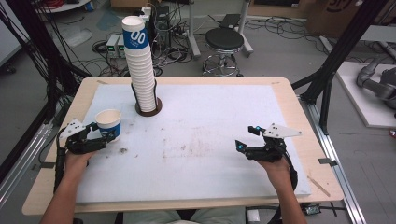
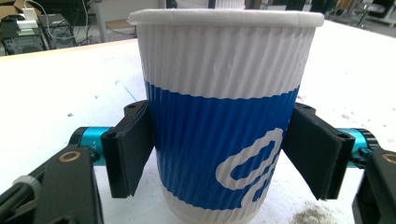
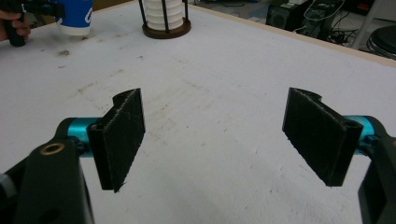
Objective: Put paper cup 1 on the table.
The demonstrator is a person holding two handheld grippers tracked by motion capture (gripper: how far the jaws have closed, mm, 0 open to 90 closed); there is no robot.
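The left claw [image 1: 105,134] pinches an upright ribbed paper cup [image 1: 109,124], white above a blue band, on the white-topped table [image 1: 210,140]. The right claw [image 1: 247,141] hovers spread.

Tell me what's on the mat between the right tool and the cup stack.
Nothing but bare, stained white mat between the right tool and the cup stack, in the high view.

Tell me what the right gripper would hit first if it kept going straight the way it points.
Nothing nearby: ahead of the open right gripper lies bare white table mat. The cup holder base sits left of that line, though depth is uncertain.
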